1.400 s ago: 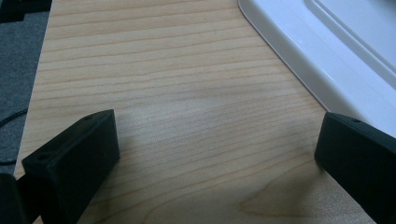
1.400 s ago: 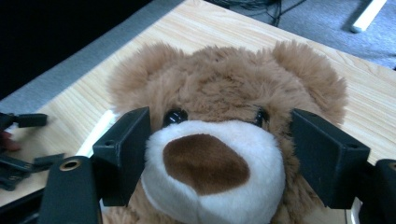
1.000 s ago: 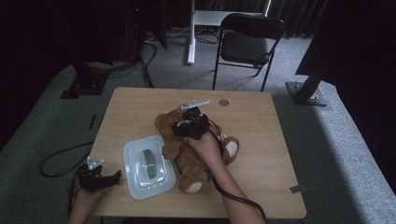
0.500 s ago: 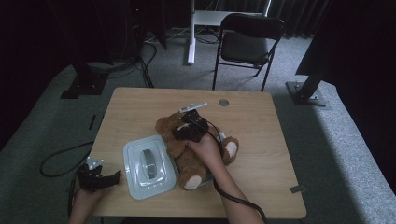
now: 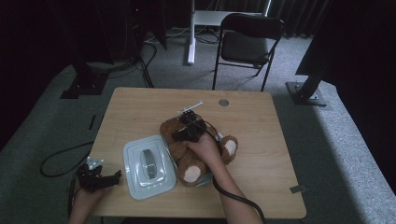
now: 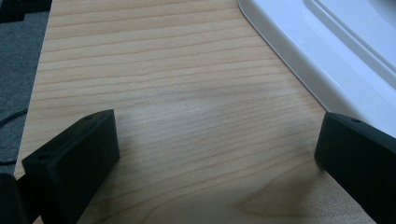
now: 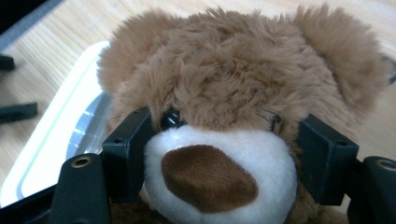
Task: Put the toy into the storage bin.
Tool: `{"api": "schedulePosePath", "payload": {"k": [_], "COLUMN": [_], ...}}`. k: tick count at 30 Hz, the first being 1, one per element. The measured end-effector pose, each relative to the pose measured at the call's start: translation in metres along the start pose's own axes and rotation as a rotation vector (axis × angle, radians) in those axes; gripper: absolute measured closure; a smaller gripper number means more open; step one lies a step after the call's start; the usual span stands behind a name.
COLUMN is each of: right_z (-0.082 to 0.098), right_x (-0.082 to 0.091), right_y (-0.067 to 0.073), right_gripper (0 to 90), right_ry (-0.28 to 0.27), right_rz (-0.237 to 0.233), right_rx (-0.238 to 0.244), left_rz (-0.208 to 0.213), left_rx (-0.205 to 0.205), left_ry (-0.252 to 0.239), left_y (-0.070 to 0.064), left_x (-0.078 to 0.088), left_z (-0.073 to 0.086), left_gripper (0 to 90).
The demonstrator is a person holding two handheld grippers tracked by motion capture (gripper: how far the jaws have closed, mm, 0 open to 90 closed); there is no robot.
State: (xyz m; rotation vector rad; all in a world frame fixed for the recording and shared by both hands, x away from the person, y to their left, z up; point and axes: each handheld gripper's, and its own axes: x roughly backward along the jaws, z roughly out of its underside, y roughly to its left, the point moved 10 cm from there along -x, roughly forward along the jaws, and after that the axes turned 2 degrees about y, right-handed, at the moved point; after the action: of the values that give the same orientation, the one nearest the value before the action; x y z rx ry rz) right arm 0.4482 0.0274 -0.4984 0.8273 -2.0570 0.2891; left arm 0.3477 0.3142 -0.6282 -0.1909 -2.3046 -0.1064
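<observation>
teddy bear (image 5: pixel 187 151) body under hand (image 5: pixel 204 147), container (image 6: pixel 327 51) cut off by frame edge

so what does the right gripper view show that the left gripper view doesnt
Right gripper view: the teddy bear, its white muzzle between the right tool pads, which press its cheeks. Left gripper view: the left tool open over bare wood, nothing between its pads. Both share the wooden table and the white plastic lid.
</observation>
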Motion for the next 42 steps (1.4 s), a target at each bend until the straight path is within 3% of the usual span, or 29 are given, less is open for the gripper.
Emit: {"api": "schedulePosePath", "payload": {"k": [4, 7, 11, 19, 26, 30, 35, 42], "right_z": [0.009, 0.021, 0.021, 0.014, 0.003, -0.004, -0.006, 0.001], "right_x": [-0.018, -0.038, -0.041, -0.025, 0.001, 0.028, 0.059, 0.090], "right_y": [0.001, 0.002, 0.001, 0.002, 0.003, 0.006, -0.001, -0.011], "right_gripper": [28.5, 28.4, 28.4, 26.7, 30.3, 30.2, 30.1, 29.7], "right_ry": [0.076, 0.169, 0.189, 0.132, 0.046, -0.033, -0.105, -0.161], "right_rz": [0.009, 0.030, 0.031, 0.084, 0.058, 0.018, 0.008, 0.004], "right_rx": [0.013, 0.038, 0.045, 0.062, 0.050, 0.052, 0.033, 0.025], "left_rz": [0.000, 0.000, 0.000, 0.000, 0.000, 0.000, 0.000, 0.000], "left_rx": [0.000, 0.001, 0.000, 0.001, 0.000, 0.001, 0.000, 0.000], "left_ry": [0.000, 0.000, 0.000, 0.000, 0.000, -0.001, -0.001, -0.002], "left_y": [0.000, 0.000, 0.000, 0.000, 0.000, 0.000, 0.000, 0.000], "left_x": [0.000, 0.000, 0.000, 0.000, 0.000, 0.000, 0.000, 0.000], "left_z": [0.000, 0.000, 0.000, 0.000, 0.000, 0.000, 0.000, 0.000], "left_gripper": [0.5, 0.5, 0.5, 0.5, 0.5, 0.5, 0.5, 0.5]}}
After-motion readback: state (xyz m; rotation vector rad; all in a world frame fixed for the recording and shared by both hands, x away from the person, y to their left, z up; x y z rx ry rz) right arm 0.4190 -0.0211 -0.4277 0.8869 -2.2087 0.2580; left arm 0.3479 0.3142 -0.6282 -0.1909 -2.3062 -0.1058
